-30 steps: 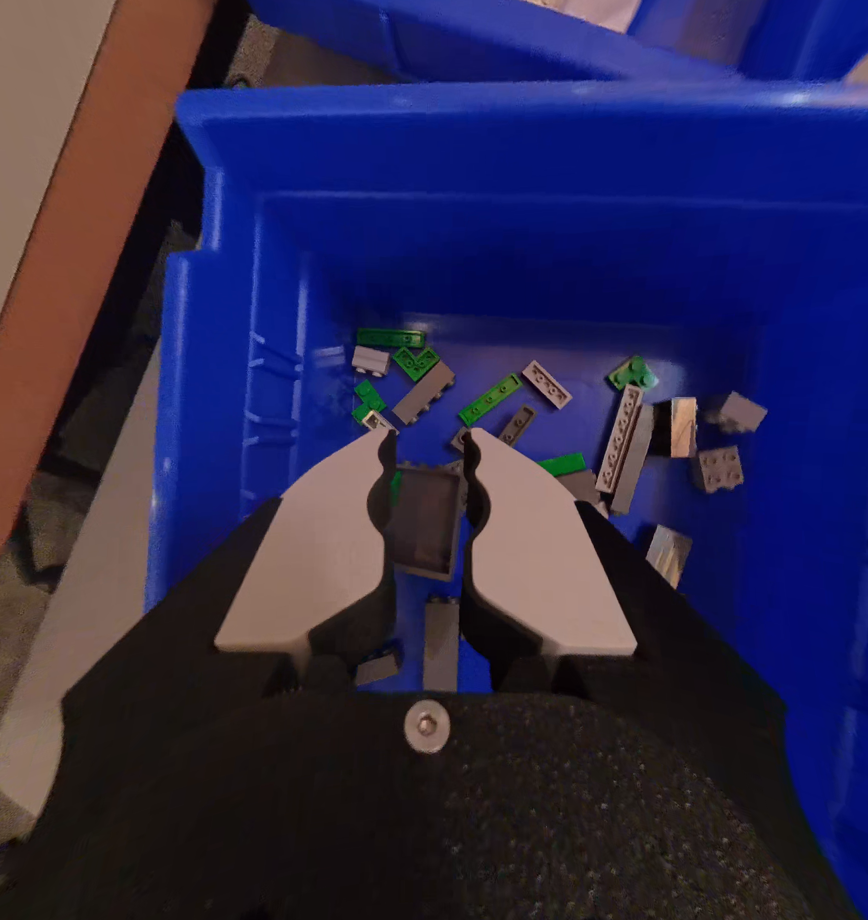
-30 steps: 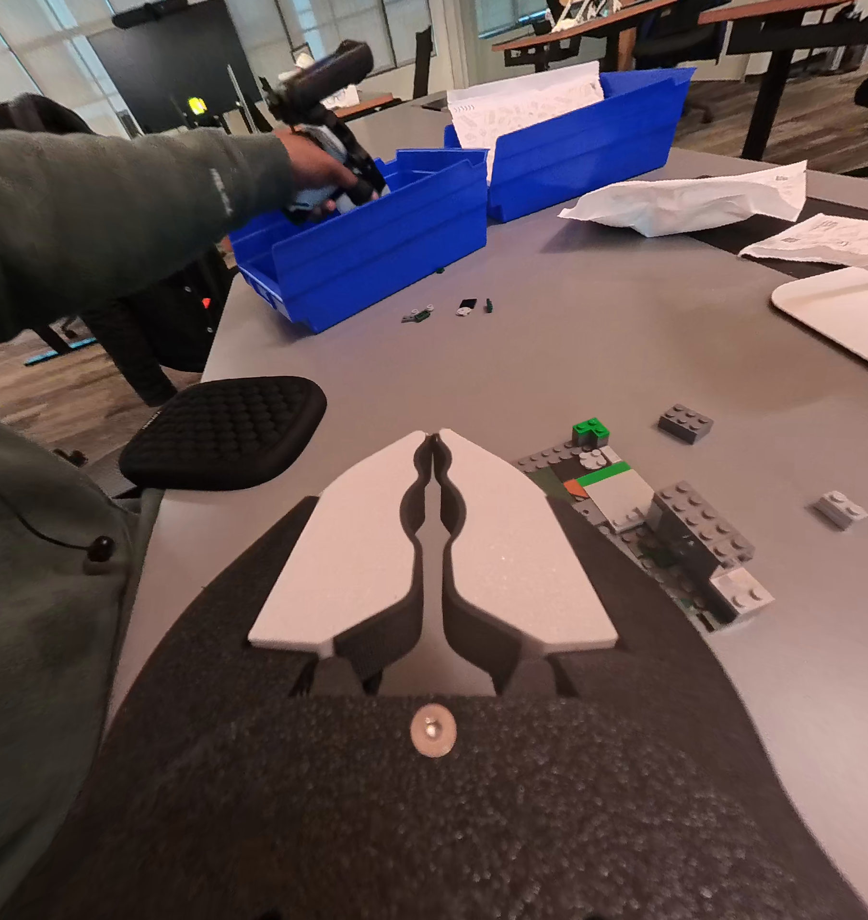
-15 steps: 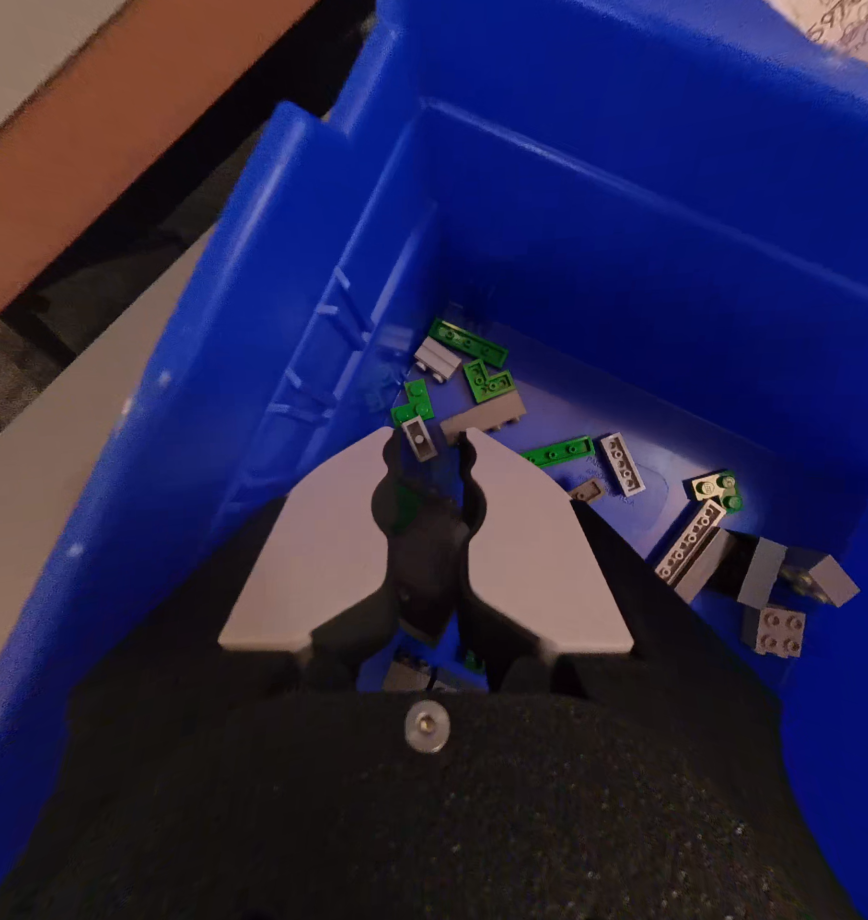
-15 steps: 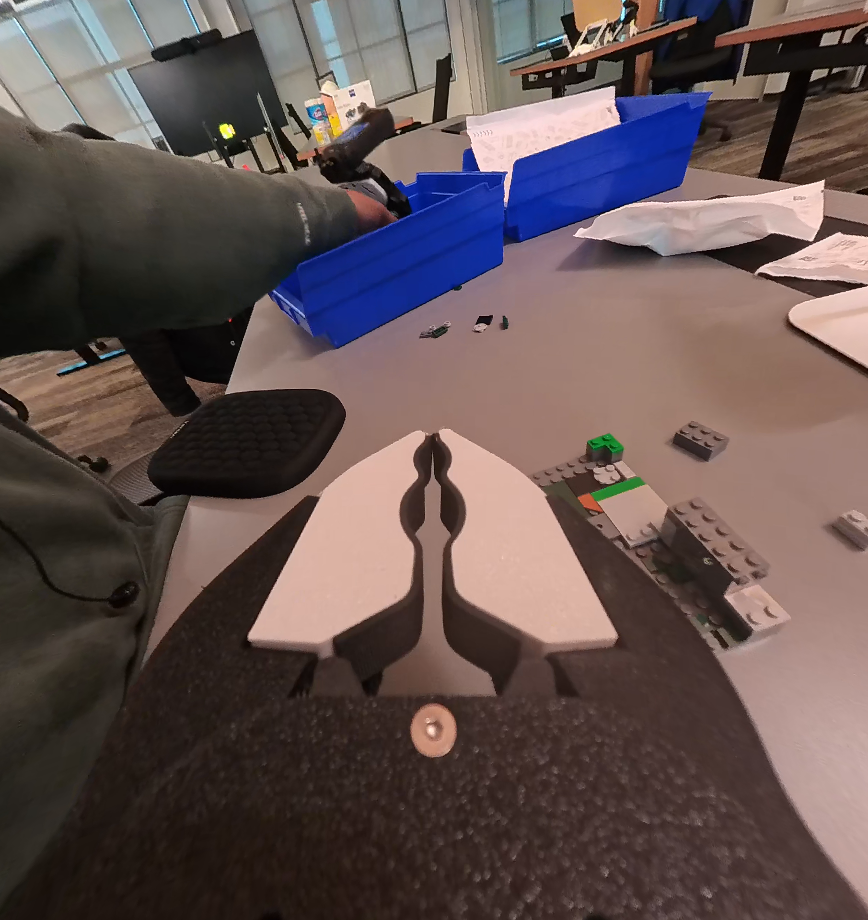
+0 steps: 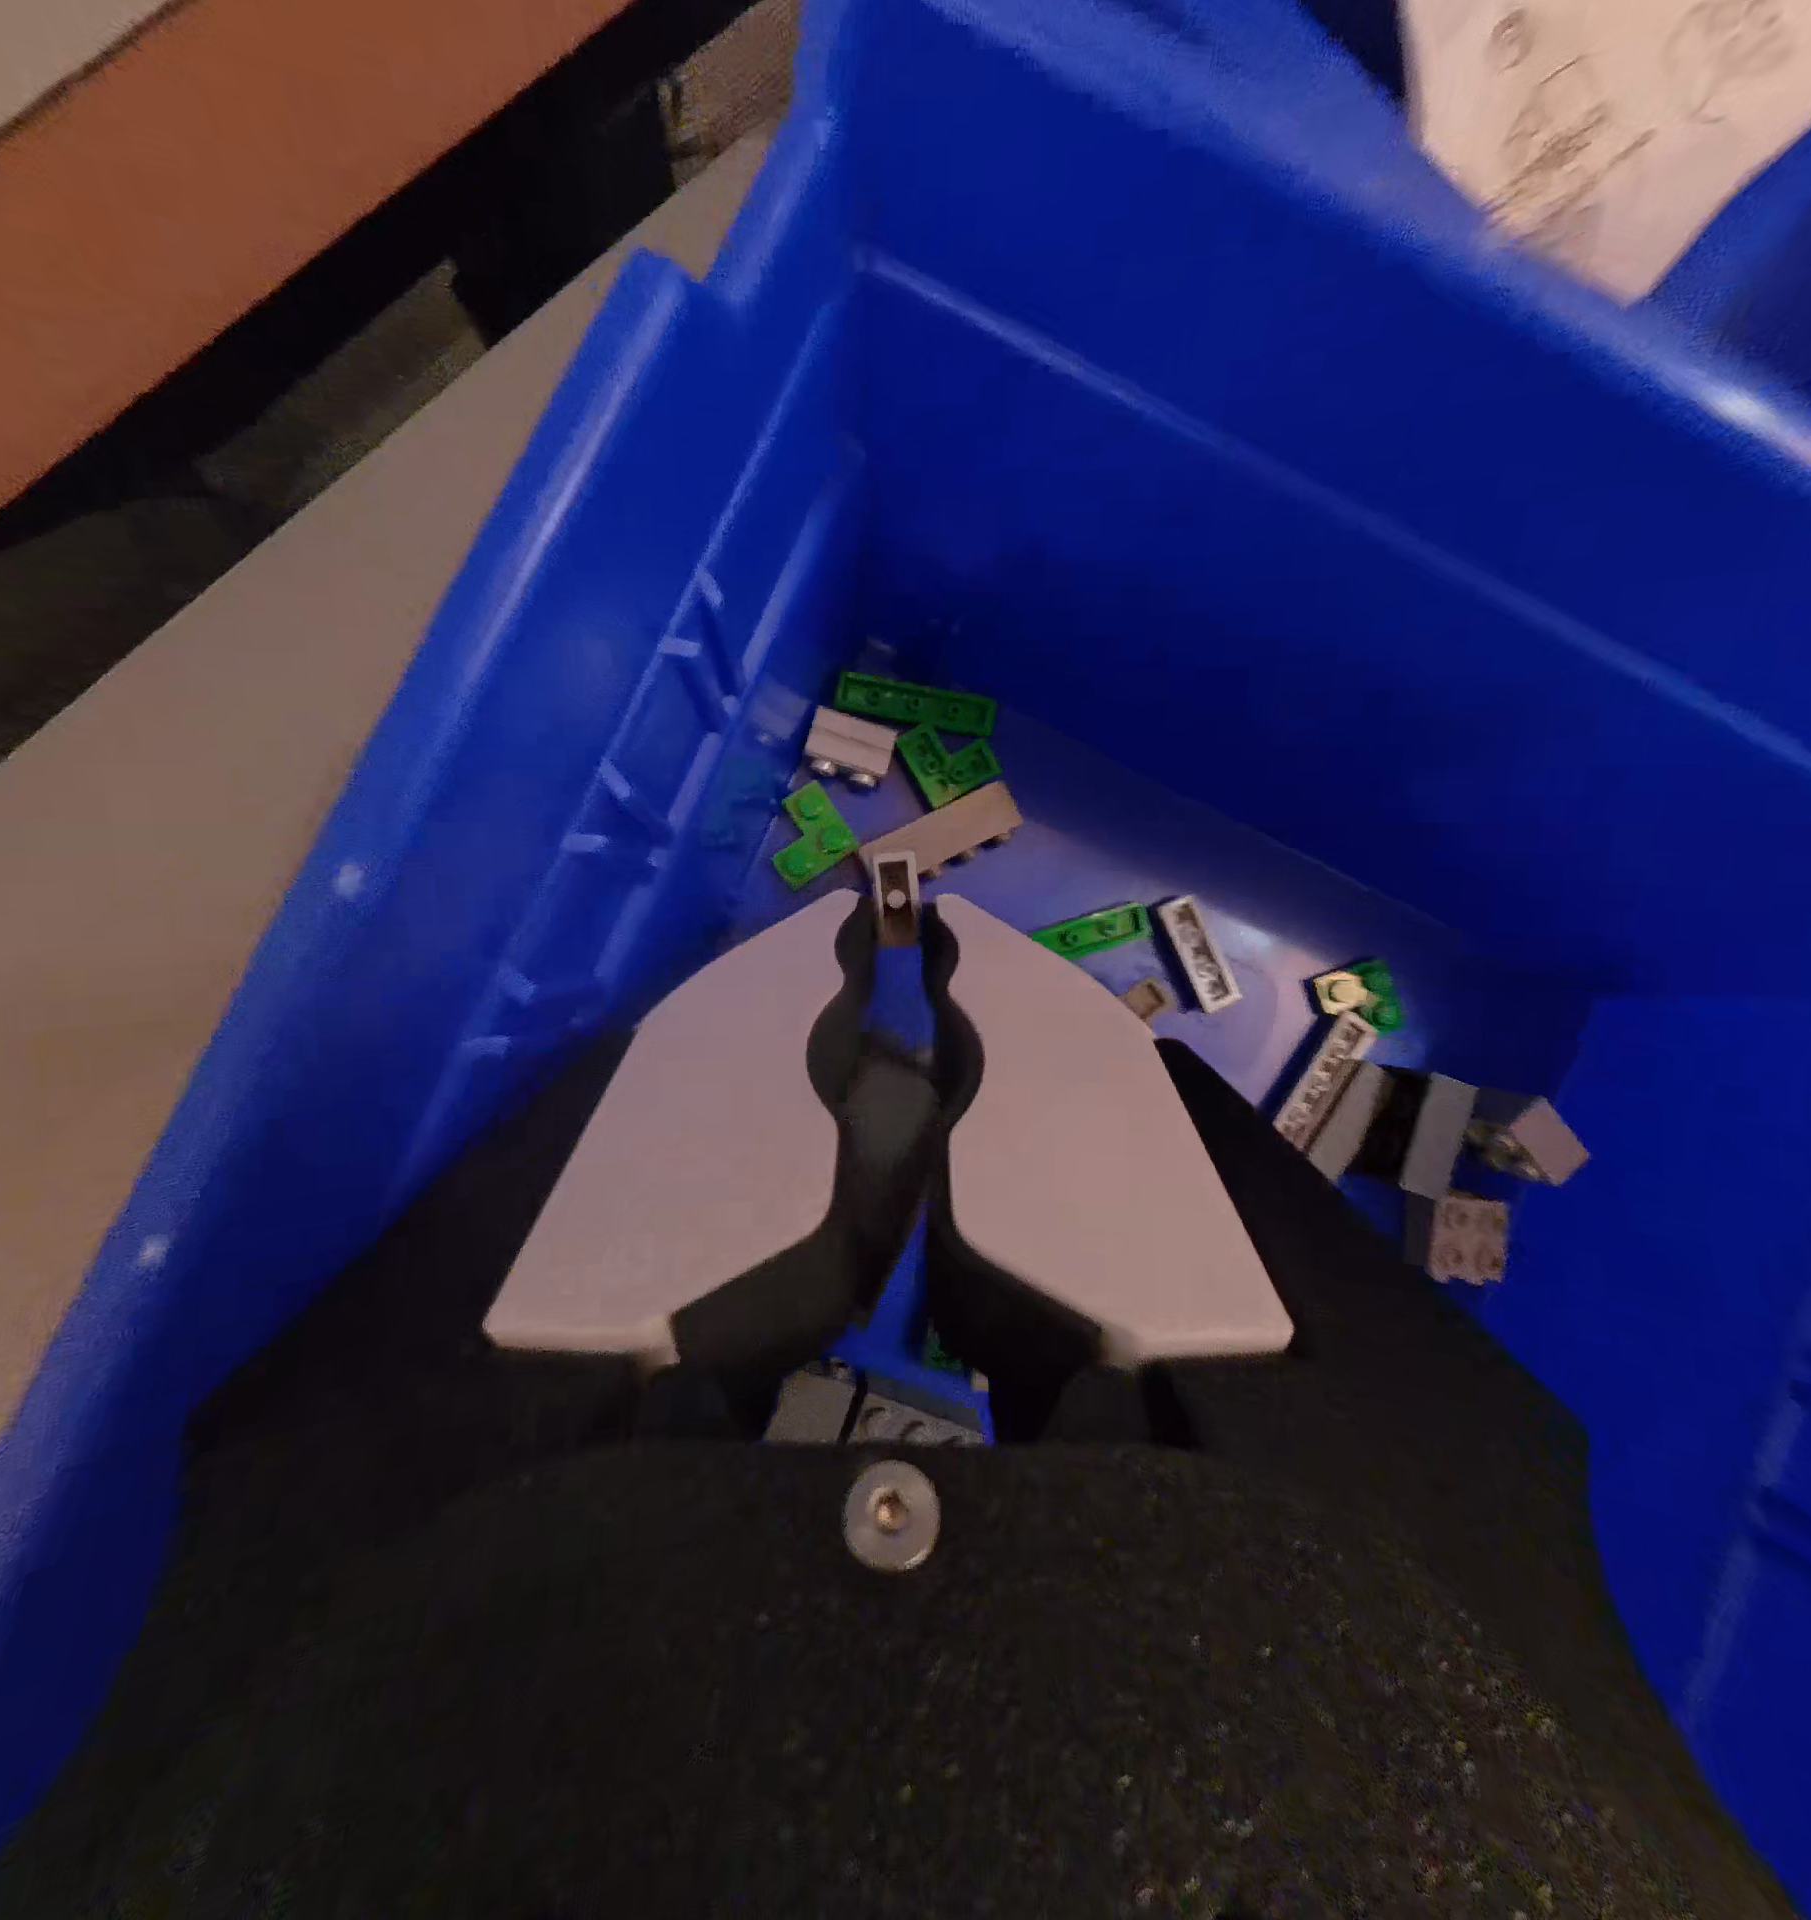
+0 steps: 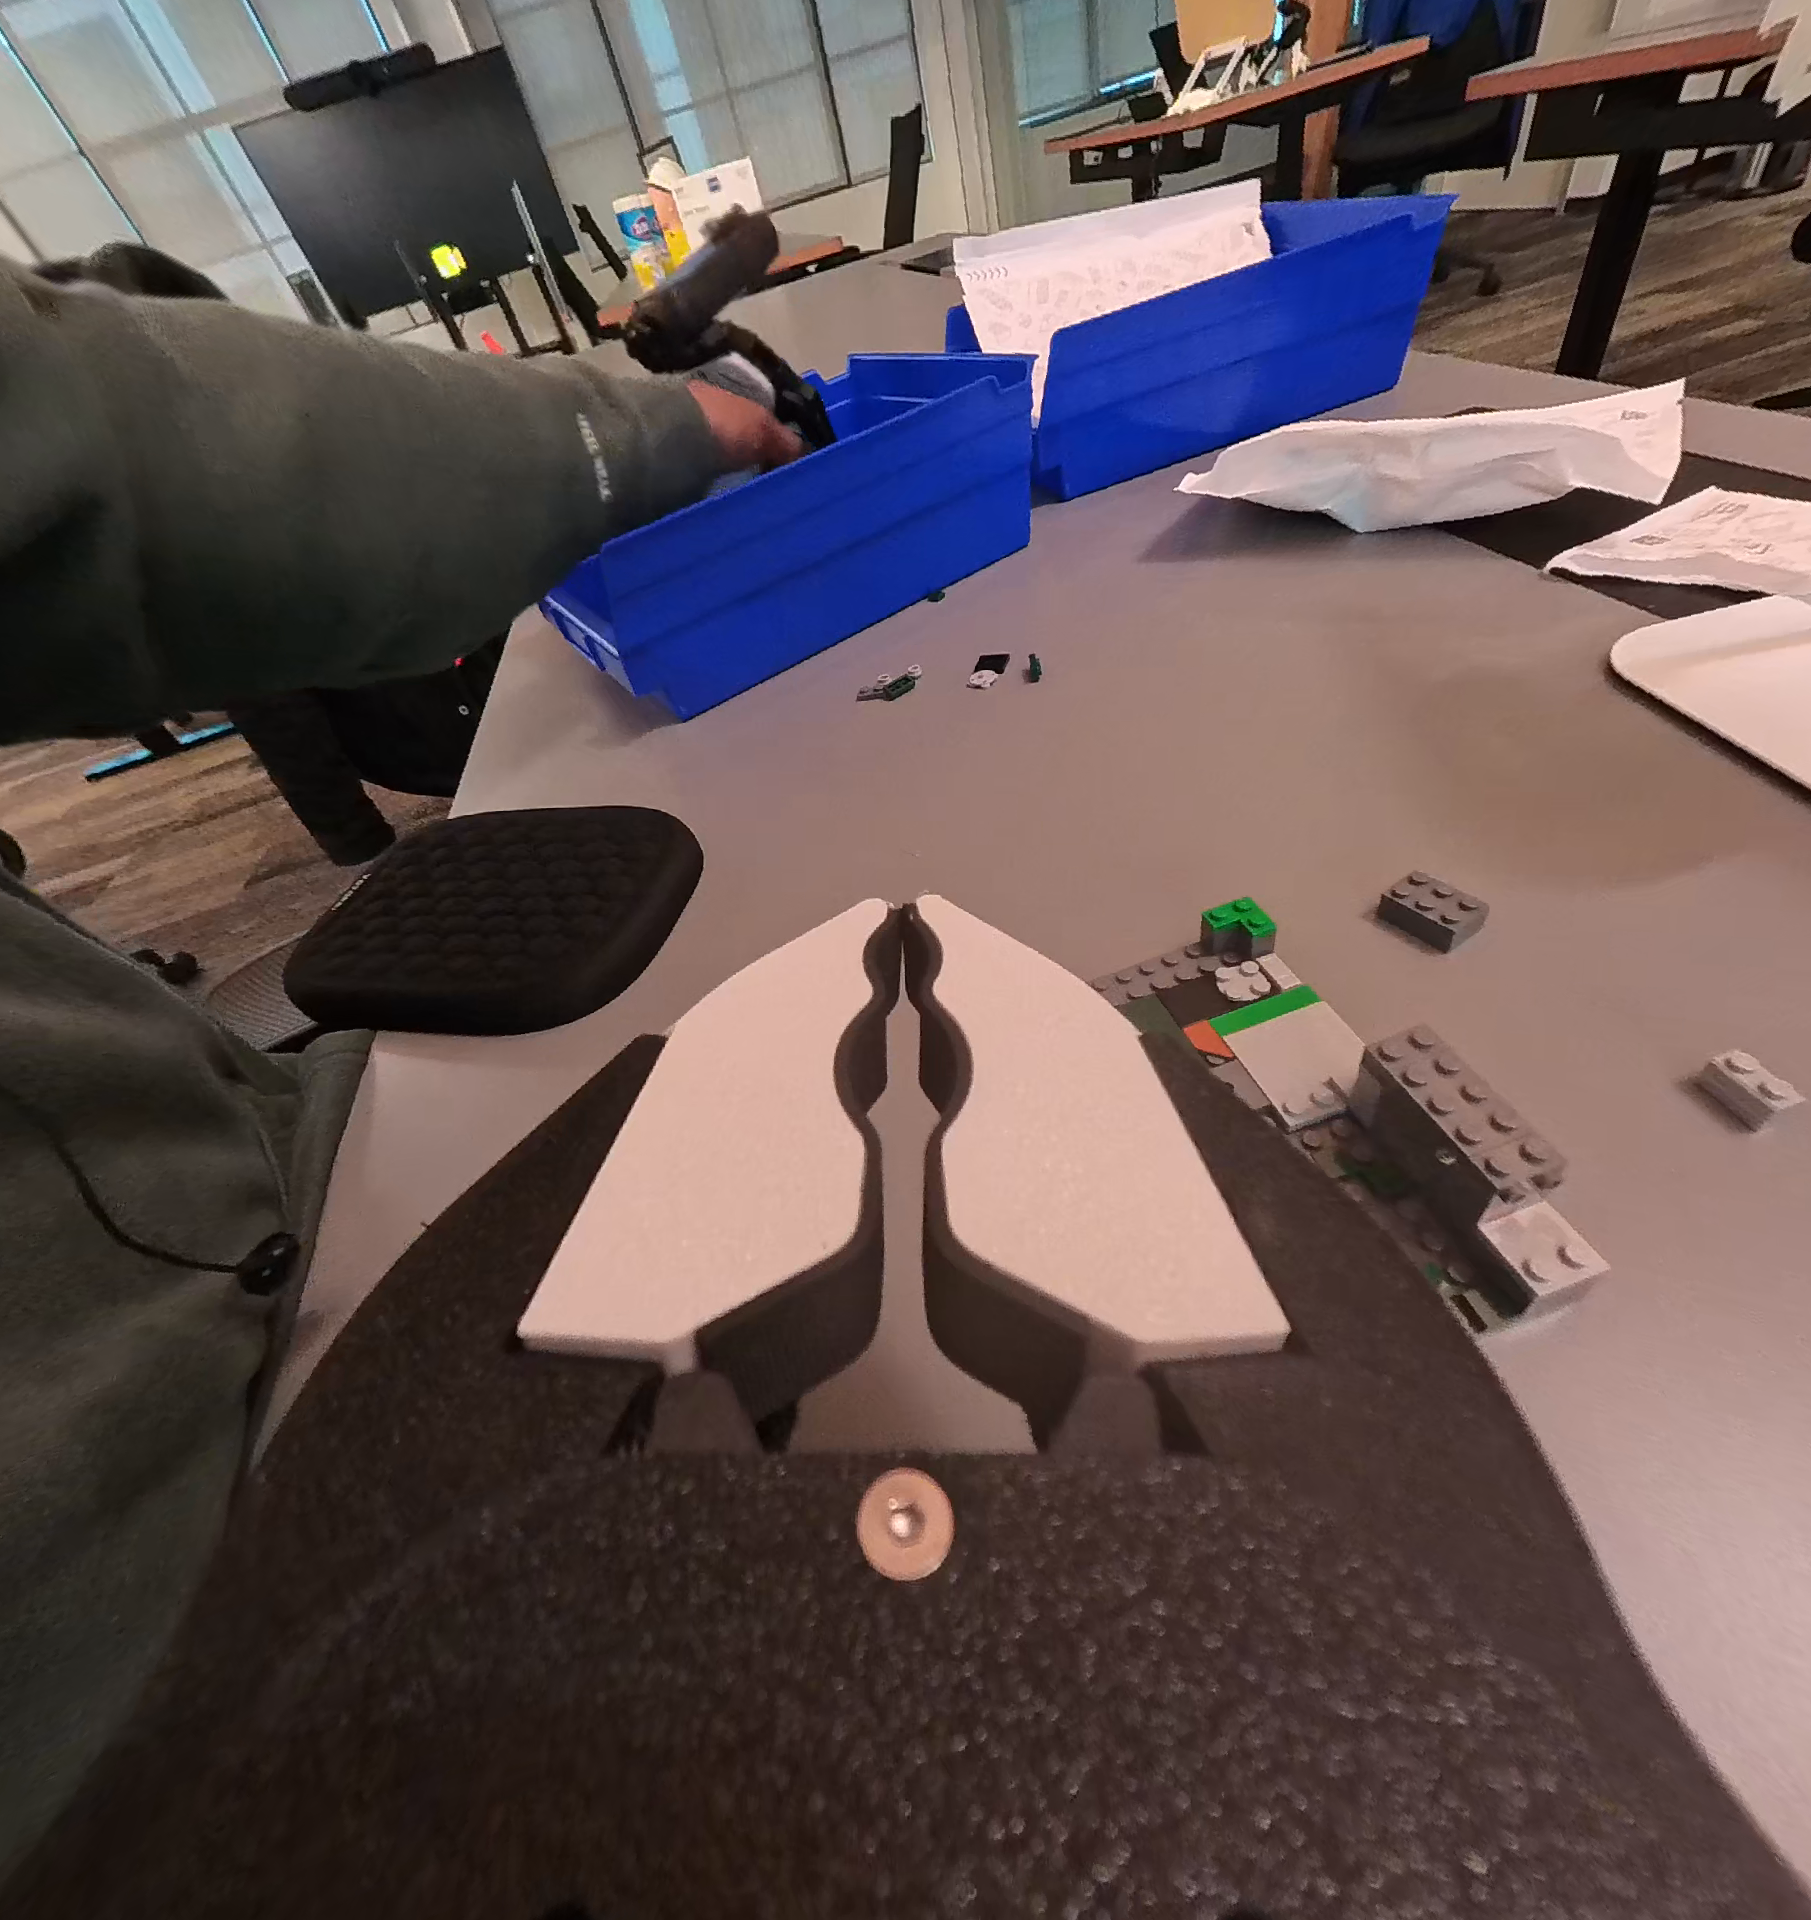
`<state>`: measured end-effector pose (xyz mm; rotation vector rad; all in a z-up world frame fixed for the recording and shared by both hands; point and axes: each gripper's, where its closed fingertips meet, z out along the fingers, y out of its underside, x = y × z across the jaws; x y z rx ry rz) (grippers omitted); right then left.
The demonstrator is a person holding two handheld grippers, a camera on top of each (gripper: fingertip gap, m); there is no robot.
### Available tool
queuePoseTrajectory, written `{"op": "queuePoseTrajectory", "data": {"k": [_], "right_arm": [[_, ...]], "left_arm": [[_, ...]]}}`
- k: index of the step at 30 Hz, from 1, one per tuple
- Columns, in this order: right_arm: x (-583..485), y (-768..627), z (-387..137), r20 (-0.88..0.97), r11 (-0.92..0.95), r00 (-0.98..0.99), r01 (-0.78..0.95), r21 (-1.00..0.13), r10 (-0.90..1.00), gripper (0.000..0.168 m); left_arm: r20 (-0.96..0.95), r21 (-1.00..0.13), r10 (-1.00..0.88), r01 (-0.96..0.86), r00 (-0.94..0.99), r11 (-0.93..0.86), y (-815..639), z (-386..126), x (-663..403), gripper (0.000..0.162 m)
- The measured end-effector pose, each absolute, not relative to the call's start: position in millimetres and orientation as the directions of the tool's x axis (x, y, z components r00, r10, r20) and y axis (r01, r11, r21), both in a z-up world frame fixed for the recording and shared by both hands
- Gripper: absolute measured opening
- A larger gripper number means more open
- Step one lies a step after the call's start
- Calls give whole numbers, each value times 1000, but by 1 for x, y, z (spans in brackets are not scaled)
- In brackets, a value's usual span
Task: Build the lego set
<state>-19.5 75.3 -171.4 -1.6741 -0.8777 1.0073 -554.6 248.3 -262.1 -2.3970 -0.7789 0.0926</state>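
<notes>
Lego piece btwn left tool tips

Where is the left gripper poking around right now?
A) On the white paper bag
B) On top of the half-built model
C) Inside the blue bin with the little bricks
C: the left gripper is down inside the blue bin, its tips pinching a small grey piece.

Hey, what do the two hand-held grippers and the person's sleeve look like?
Each hand-held gripper, left and right, has two pale grey wedge-shaped fingers with wavy black inner pads, a black textured foam body and one silver screw. The sleeve is grey-green fabric with small markings near the cuff.
</notes>
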Motion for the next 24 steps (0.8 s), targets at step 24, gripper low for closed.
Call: {"op": "queuePoseTrajectory", "data": {"k": [24], "right_arm": [[-47,75,-154,37,-48,427,187,-981,903,13]], "left_arm": [[437,-882,-726,92,532,-463,151,-73,-216,7]]}}
